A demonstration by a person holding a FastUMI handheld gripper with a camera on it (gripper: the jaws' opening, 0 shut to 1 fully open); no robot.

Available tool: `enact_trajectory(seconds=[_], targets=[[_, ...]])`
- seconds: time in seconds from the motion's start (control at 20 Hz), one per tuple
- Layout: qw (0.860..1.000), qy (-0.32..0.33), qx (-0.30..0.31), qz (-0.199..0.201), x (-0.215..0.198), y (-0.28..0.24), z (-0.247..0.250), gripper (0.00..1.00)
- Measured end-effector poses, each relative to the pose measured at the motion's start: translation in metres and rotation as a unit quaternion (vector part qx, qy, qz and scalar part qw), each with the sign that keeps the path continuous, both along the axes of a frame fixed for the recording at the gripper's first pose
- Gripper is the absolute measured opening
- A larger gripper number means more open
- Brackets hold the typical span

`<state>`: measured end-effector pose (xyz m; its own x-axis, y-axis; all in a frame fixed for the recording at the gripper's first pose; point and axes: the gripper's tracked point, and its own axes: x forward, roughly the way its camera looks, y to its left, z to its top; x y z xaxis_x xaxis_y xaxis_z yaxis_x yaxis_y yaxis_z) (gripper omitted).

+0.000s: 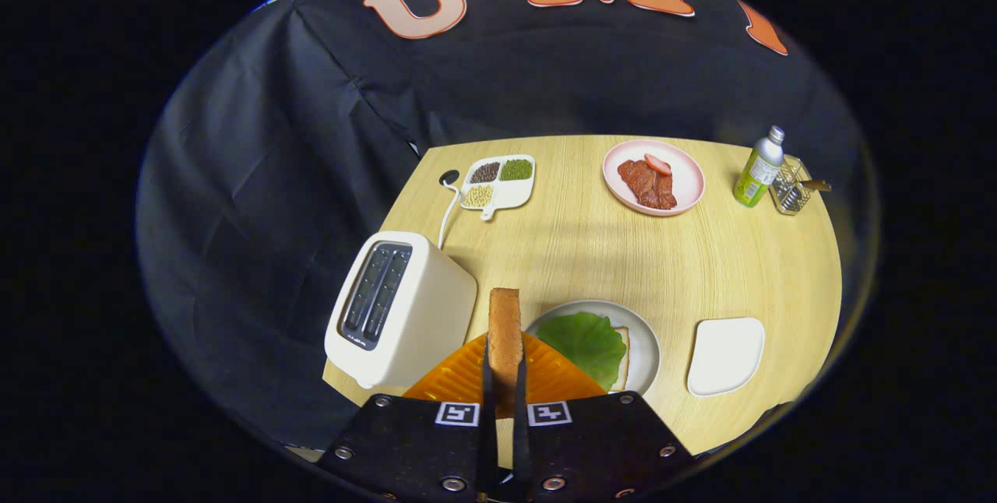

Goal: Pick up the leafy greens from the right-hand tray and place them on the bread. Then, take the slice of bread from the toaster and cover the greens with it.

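My gripper (pixel 505 378) is shut on a slice of bread (pixel 505 332), held edge-on and upright between the fingers, above the table. Just right of the held slice, a green leaf (pixel 583 341) lies on another bread slice (pixel 622 359) on a pale round plate (pixel 646 347). The white toaster (pixel 401 316) stands to the left of the fingers, its two slots showing dark. An orange ribbed mat (pixel 459 374) lies under the fingers, between toaster and plate.
A white tray (pixel 726 355) lies right of the plate. Farther back are a divided dish of beans (pixel 498 180), a pink plate with meat slices (pixel 653 176), a green bottle (pixel 758 170) and a small wire basket (pixel 793 188). The toaster's cord (pixel 446 211) runs backward.
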<state>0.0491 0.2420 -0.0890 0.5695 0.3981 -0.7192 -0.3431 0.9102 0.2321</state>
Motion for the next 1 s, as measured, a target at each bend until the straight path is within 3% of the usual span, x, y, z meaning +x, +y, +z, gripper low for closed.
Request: enact_trajectory(seconds=[0.55,0.75,0.95,1.0], targets=[[0.997,0.062,0.027,0.025,0.009,-0.028,-0.084,0.08],[0.997,0.066,0.042,0.014,0.017,-0.047,-0.097,0.08],[0.997,0.076,0.028,0.004,0.027,-0.069,-0.114,0.17],[0.997,0.078,0.024,0.001,0.029,-0.074,-0.118,0.24]])
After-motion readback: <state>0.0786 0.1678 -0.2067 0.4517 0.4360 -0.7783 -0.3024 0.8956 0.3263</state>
